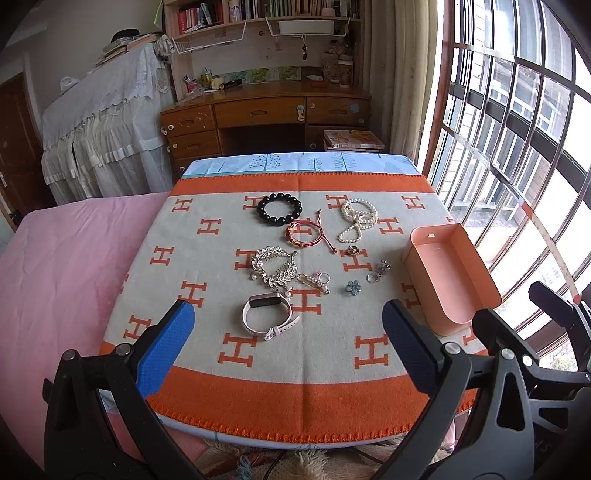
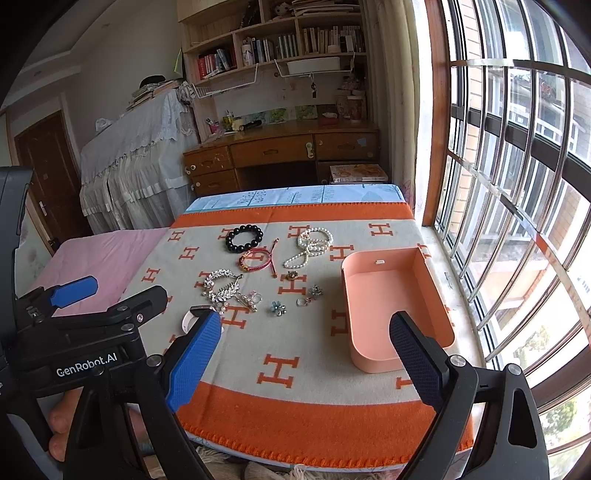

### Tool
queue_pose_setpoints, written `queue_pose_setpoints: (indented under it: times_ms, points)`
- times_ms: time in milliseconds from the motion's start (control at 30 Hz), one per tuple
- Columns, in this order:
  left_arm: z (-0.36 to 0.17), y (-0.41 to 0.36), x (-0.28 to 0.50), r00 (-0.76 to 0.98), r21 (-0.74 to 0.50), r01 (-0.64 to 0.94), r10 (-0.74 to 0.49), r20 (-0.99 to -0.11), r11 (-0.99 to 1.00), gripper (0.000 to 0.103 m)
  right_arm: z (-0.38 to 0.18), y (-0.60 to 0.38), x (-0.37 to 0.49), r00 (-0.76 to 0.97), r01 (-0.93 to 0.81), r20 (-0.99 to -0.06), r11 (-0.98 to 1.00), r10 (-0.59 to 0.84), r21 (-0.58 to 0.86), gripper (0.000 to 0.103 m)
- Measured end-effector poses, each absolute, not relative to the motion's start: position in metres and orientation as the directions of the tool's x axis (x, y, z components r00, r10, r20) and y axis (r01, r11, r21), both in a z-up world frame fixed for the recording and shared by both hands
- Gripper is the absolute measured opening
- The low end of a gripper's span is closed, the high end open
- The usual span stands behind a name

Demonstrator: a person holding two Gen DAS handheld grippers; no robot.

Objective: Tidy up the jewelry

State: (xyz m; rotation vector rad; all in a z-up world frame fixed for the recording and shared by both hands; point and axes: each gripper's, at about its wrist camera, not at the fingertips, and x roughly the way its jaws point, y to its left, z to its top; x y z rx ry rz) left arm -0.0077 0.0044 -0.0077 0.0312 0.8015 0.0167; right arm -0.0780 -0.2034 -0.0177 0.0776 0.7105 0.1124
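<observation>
Wooden desk under bookshelves; daylit barred window right.

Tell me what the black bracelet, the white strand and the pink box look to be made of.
Black bracelet: large round beads, glossy, likely polished stone or glass, judging by the highlights. White strand: small pearly beads with a soft sheen; real or imitation pearl cannot be told. Pink box: smooth matte walls with rounded corners, probably plastic or coated card.

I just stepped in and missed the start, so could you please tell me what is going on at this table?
A person holds a tool in each hand over a blanket-covered table, ready to sort jewelry. The left tool and right tool are both open and empty. A black bead bracelet, pearl strand, red bangle, pink watch and small pieces lie loose. The pink box holds nothing yet.
</observation>
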Motion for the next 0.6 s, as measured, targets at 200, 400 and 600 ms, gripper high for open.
queue_pose_setpoints:
  times_ms: [200, 400, 600]
  points:
    - [-0.015, 0.005, 0.000, 0.684, 0.036, -0.008, 0.032, -0.729, 0.999, 0.101, -0.026, -0.205, -0.060, 0.737, -0.083, -0.661, 0.989, 0.141, 0.119, 0.094]
    - [-0.017, 0.004, 0.002, 0.684, 0.036, -0.003, 0.028, -0.729, 0.999, 0.101, -0.028, -0.205, -0.057, 0.737, -0.083, -0.661, 0.989, 0.142, 0.121, 0.094]
    - [-0.017, 0.003, 0.003, 0.683, 0.033, -0.003, 0.027, -0.730, 0.999, 0.101, -0.030, -0.204, -0.058, 0.739, -0.083, -0.659, 0.990, 0.140, 0.117, 0.094]
